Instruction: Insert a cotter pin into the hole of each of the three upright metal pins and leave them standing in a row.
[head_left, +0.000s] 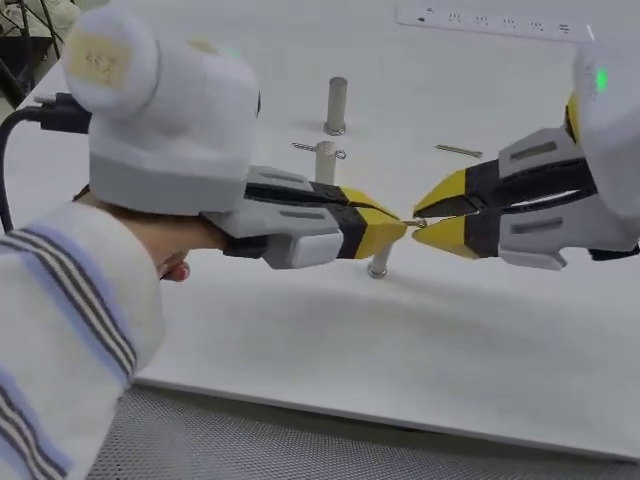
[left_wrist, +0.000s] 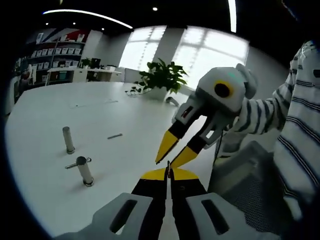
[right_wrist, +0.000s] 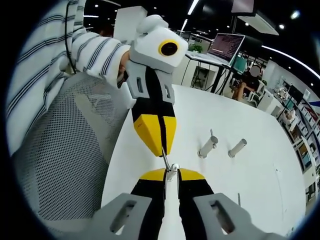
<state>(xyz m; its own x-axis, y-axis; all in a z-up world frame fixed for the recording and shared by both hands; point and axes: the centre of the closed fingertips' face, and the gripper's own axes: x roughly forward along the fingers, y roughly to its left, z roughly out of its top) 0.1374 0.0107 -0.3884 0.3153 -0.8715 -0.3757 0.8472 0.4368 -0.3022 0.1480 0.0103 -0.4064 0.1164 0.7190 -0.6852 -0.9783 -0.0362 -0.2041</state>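
My left gripper (head_left: 400, 228) and right gripper (head_left: 418, 222) meet tip to tip above the near metal pin (head_left: 378, 268), whose shaft is hidden behind the left jaws. The left gripper (left_wrist: 169, 172) is shut on a thin cotter pin (left_wrist: 168, 166). This cotter pin (right_wrist: 165, 156) reaches from the left gripper to the right gripper (right_wrist: 172, 175), whose jaws are pinched on its silver end. The middle pin (head_left: 325, 160) stands with a cotter pin through it. The far pin (head_left: 336, 105) stands bare.
A loose cotter pin (head_left: 458, 150) lies on the white table (head_left: 300, 330) at the back right, and a power strip (head_left: 490, 22) runs along the far edge. The table's front edge is close, with a mesh chair (right_wrist: 75, 150) below it.
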